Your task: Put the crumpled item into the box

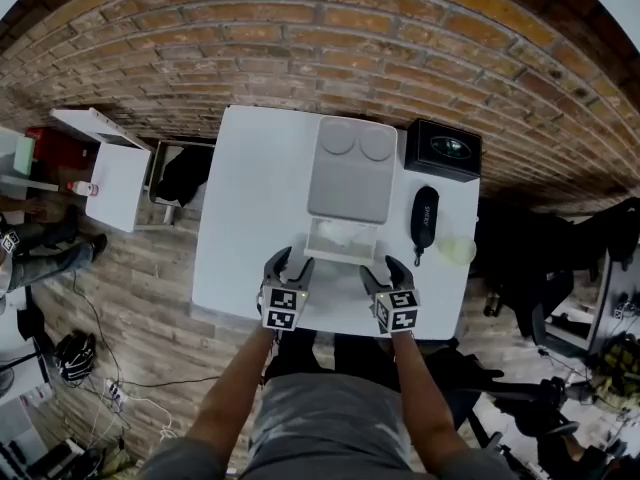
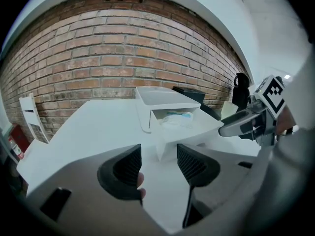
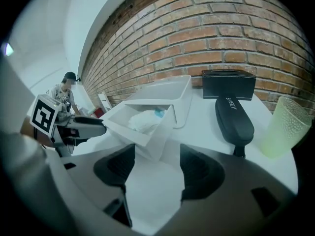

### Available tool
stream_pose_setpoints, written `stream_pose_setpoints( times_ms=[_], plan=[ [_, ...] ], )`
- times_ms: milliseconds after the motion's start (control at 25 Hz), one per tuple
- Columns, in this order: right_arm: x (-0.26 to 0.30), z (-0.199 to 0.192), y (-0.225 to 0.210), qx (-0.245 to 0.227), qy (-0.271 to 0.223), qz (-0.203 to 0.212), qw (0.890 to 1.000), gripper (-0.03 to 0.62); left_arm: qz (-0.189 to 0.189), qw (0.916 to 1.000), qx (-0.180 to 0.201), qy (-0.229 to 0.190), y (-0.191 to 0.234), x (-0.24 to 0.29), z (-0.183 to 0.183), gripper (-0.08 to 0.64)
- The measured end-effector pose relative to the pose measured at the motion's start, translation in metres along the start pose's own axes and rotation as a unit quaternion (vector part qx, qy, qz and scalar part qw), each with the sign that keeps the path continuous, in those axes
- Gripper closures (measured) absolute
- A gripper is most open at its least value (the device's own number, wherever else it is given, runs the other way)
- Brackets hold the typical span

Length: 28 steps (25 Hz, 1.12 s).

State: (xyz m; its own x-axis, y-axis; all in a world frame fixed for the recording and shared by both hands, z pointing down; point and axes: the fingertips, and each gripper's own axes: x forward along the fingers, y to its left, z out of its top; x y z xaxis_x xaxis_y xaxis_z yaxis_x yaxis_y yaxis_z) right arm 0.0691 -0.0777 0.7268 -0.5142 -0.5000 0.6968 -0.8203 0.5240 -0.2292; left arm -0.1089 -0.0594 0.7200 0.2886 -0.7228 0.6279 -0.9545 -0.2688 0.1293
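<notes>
A white box (image 1: 343,240) with its grey lid (image 1: 350,168) folded back stands mid-table. The crumpled white item (image 1: 345,233) lies inside it, also seen as the crumpled item (image 2: 176,119) and the crumpled item (image 3: 142,119) in the two gripper views. My left gripper (image 1: 289,269) hovers just in front of the box's left corner, jaws apart and empty. My right gripper (image 1: 388,271) hangs at the box's right front corner, also open with nothing between its pads. In each gripper view the box (image 2: 172,127) (image 3: 147,127) sits just beyond the jaws.
A black glasses case (image 1: 424,218) lies right of the box, a black box (image 1: 443,149) behind it, and a pale green cup (image 1: 458,250) near the table's right edge. A brick wall backs the white table (image 1: 240,218). A white side table (image 1: 110,168) stands to the left.
</notes>
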Motion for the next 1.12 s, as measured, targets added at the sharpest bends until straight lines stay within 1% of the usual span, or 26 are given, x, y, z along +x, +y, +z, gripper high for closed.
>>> stream_pose_setpoints(
  times_ms=[240,440,760,1120],
  plan=[
    [0.004,0.005,-0.002,0.002,-0.002,-0.002,1.0,0.301,0.003,1.0,-0.001,0.001,0.003,0.004,0.003,0.341],
    [0.007,0.01,-0.004,-0.002,-0.003,0.002,1.0,0.295,-0.003,1.0,-0.003,0.001,0.004,0.008,0.008,0.341],
    [0.012,0.014,-0.008,0.009,-0.008,-0.001,1.0,0.298,-0.01,0.9999,-0.002,0.002,0.003,0.015,0.013,0.341],
    [0.014,0.019,-0.014,0.009,-0.009,-0.006,1.0,0.293,-0.02,0.9998,-0.005,0.002,0.0,0.02,0.017,0.341]
  ],
)
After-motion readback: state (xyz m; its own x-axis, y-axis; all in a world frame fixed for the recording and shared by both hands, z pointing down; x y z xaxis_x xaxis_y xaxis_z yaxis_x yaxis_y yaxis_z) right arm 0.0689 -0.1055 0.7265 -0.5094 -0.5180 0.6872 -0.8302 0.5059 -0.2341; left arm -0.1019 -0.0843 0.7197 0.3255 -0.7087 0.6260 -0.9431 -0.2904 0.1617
